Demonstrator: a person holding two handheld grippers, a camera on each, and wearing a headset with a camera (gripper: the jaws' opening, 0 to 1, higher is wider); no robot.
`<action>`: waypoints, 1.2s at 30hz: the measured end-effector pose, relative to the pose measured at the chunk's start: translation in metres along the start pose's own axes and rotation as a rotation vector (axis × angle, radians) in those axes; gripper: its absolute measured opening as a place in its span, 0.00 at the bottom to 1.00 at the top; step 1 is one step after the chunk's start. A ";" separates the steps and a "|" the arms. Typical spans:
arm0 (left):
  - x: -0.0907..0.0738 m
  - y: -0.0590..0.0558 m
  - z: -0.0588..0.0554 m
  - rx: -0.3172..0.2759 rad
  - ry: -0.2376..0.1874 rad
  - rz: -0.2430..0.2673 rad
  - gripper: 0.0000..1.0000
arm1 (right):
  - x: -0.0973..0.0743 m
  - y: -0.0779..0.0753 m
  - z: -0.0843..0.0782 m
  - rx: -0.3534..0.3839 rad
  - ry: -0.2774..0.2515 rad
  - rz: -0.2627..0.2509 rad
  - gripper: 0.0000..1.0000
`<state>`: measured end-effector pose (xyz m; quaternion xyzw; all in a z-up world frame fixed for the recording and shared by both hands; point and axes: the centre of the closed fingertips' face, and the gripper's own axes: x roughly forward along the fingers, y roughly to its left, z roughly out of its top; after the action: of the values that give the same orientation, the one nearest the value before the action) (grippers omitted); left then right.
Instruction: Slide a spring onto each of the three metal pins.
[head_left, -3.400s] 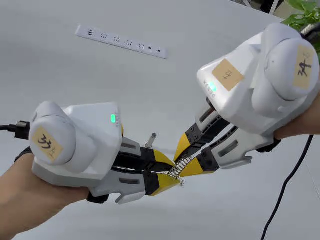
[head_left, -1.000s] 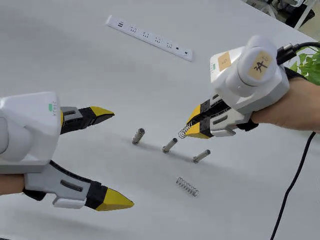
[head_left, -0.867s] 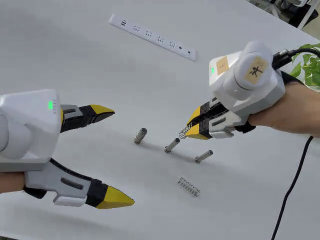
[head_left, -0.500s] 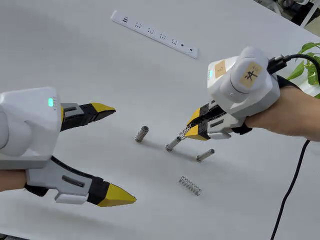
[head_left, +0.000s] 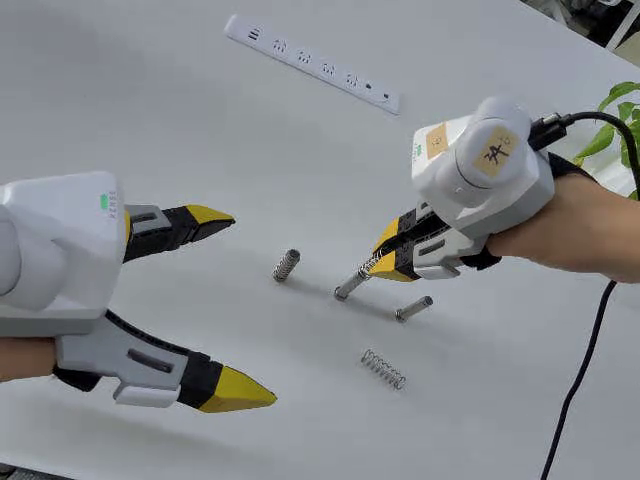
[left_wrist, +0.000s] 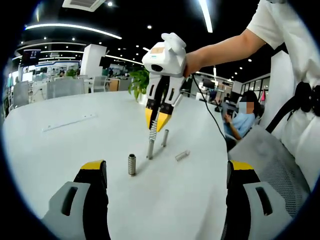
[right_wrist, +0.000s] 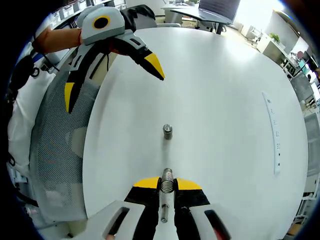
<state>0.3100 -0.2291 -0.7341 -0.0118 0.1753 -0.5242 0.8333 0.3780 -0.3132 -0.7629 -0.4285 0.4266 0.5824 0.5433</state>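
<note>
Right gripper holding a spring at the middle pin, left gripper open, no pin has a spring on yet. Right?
One error: the end pin already carries a fitted spring, clear in the left gripper view. Right gripper does hold a spring at the middle pin; left gripper is open.

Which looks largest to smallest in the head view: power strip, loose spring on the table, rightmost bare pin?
1. power strip, clearly the longest, though it lies farthest from the camera.
2. loose spring and rightmost bare pin: about alike in length, too close to rank. The pin stands upright, so it is seen foreshortened.
</note>
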 end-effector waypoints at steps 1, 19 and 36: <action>0.000 0.000 0.000 0.001 -0.001 0.000 0.99 | 0.000 0.000 0.000 0.000 0.000 0.001 0.06; 0.001 0.000 -0.003 -0.008 0.002 -0.005 0.99 | 0.011 -0.002 -0.003 0.008 0.009 0.016 0.06; 0.001 -0.001 -0.006 -0.019 0.004 -0.011 0.99 | 0.032 -0.001 -0.007 -0.008 0.022 0.023 0.06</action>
<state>0.3075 -0.2300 -0.7399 -0.0194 0.1819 -0.5272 0.8298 0.3782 -0.3113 -0.7954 -0.4321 0.4352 0.5854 0.5303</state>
